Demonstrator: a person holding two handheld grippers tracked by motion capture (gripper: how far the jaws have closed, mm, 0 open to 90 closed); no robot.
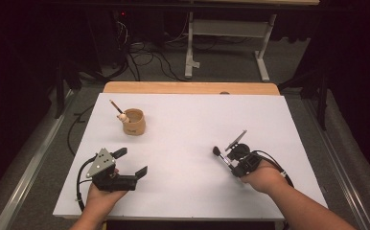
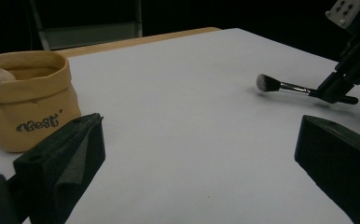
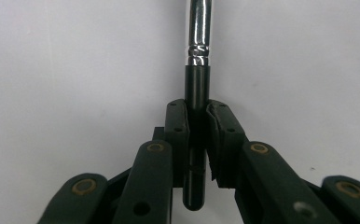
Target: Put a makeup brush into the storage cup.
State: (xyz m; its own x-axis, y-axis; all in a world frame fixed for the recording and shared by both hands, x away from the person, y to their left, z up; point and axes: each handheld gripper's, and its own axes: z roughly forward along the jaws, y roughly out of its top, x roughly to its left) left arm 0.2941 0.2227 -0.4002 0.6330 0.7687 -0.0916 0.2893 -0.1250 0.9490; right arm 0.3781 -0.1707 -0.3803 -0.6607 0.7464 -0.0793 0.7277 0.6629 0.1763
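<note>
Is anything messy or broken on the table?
Nothing looks broken or spilled. The makeup brush is clamped neatly by its handle in the right gripper. The tan pouch stands upright with one brush leaning out. The left gripper is open with nothing in it.

One camera hangs above the person's side, looking forward and down over the whole white table (image 1: 197, 124). The left gripper's camera sits low, facing across the table, and shares with it the tan pot (image 2: 29, 105) and the makeup brush (image 2: 280, 85). The right gripper's camera peers close along its jaws at that brush's handle.
</note>
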